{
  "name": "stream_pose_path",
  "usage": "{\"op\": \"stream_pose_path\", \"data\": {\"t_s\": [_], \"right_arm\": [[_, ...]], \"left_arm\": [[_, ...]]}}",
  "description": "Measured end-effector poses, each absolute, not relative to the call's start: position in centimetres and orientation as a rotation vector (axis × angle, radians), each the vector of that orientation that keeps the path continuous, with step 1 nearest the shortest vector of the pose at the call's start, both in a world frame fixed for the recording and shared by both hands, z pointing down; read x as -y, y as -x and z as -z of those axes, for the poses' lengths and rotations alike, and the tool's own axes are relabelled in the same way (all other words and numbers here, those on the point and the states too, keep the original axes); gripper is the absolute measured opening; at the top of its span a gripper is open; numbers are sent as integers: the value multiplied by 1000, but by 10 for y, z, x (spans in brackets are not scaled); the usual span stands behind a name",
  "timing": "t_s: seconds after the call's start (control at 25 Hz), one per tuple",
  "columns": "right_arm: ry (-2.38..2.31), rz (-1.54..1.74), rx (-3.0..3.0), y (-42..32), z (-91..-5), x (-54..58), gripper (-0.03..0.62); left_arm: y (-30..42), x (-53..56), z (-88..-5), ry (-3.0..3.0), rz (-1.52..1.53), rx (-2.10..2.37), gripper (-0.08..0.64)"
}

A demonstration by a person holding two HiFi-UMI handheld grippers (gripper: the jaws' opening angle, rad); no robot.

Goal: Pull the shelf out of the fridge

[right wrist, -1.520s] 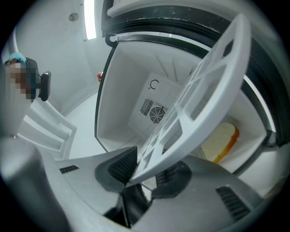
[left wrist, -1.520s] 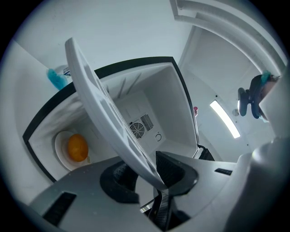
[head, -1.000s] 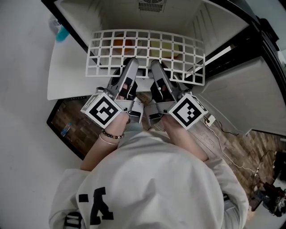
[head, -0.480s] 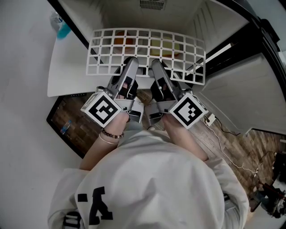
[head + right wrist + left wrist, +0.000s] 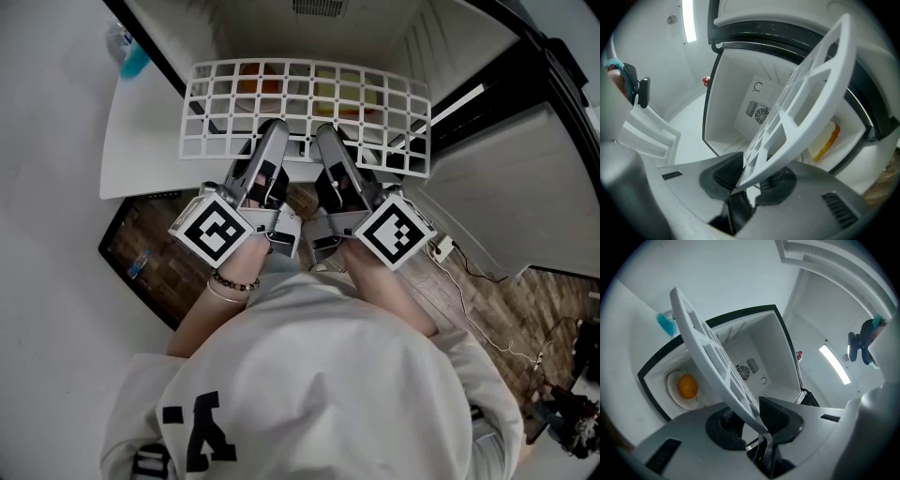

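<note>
**2 grippers clamped on the fridge shelf's front edge**

The white grid shelf (image 5: 309, 98) lies level across the open fridge (image 5: 253, 28), its front edge sticking out past the cabinet's front frame toward the person. The left gripper (image 5: 272, 131) and the right gripper (image 5: 323, 136) sit side by side near the middle of that edge. In each gripper view, the 2 ribbed pads press on the shelf's front bar from either side, so both grippers grasp the shelf. Under the shelf, inside the fridge, an orange (image 5: 687, 386) rests on a white plate (image 5: 675, 397), and a yellow item (image 5: 826, 139) lies further to the right.
</note>
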State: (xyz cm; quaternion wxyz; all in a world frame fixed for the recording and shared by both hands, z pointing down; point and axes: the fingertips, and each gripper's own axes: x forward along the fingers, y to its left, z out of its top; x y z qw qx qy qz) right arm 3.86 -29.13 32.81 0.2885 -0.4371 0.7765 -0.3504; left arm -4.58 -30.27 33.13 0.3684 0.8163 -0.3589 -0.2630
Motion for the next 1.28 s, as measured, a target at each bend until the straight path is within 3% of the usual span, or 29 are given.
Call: {"op": "stream_pose_path", "data": {"t_s": [1.28], "right_arm": [[1161,978,-2096,-37,-341,247,95]], "left_arm": [[49,257,-339,-2089,693,972,86]]}}
